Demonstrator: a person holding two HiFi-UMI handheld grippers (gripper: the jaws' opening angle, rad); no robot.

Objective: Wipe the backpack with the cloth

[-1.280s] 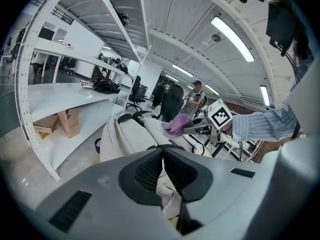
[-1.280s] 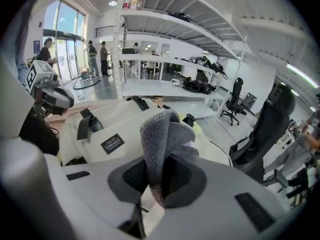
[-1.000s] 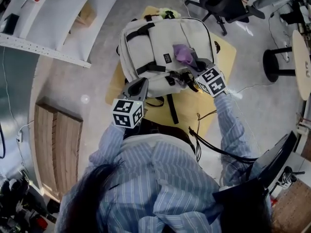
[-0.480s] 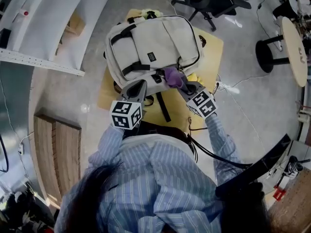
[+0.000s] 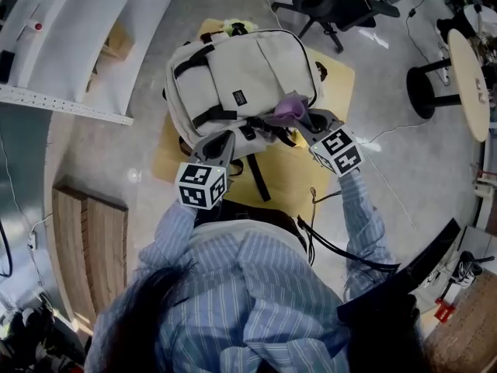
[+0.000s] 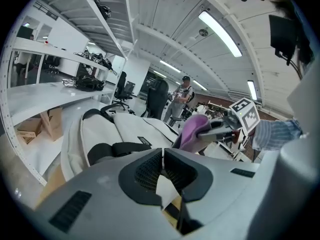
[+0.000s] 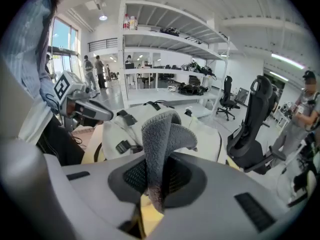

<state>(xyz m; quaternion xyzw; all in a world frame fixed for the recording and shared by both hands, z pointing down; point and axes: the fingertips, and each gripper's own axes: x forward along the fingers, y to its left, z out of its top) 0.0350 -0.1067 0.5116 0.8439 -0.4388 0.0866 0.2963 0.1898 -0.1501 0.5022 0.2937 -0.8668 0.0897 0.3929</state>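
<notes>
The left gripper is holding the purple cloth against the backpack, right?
Not quite. It is the right gripper that is holding the purple cloth against the backpack. The right gripper view shows the cloth pinched between its jaws.

The backpack (image 5: 256, 68) is of matt woven fabric. The cloth (image 7: 157, 139) is fuzzy and rough. The right gripper (image 7: 159, 178) is of smooth matt plastic.
</notes>
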